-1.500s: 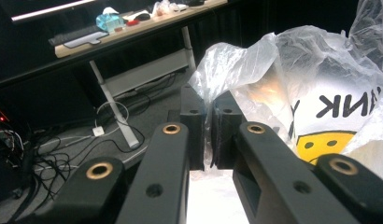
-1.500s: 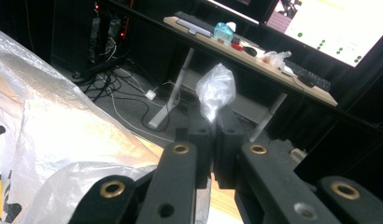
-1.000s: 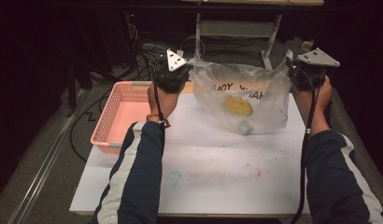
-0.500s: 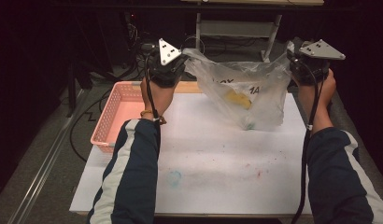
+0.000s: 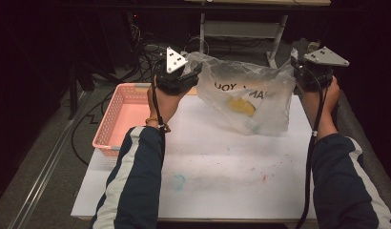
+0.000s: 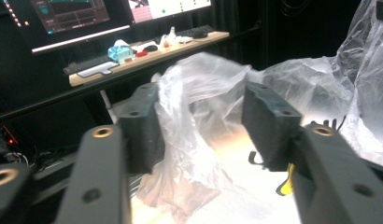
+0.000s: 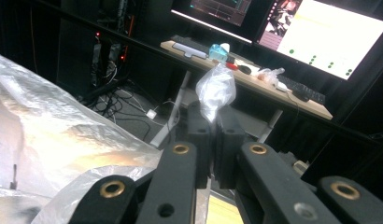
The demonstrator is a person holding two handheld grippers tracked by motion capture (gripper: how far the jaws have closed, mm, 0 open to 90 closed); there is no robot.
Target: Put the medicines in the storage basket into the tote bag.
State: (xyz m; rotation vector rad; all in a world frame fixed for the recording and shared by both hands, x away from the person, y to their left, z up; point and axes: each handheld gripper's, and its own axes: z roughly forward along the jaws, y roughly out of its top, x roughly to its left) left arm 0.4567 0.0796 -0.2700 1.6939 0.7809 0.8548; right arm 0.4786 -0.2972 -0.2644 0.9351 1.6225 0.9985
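A clear plastic bag [image 5: 260,98] with dark print and a yellow thing [image 5: 242,106] inside hangs over the far part of the white table top [image 5: 208,167]. My right gripper [image 5: 298,71] is shut on the bag's right top corner, and a tuft of film [image 7: 216,91] sticks out above its closed jaws [image 7: 213,126]. My left gripper [image 5: 196,71] is at the bag's left top corner. Its jaws have just been opening and now stand apart [image 6: 201,123]. Loose film [image 6: 194,93] lies between them, and the pads [image 6: 266,123] do not press on it.
A pink mesh basket [image 5: 118,119] sits at the table's left edge, beside my left forearm. Behind the table are cables on the floor, a desk leg frame [image 5: 241,28] and a wooden desk [image 7: 255,77] with monitors and small items.
The left jaws have opened off the bag's left corner, which they gripped before. The bag rose off the table between the earlier frames. The right grip stays the same.
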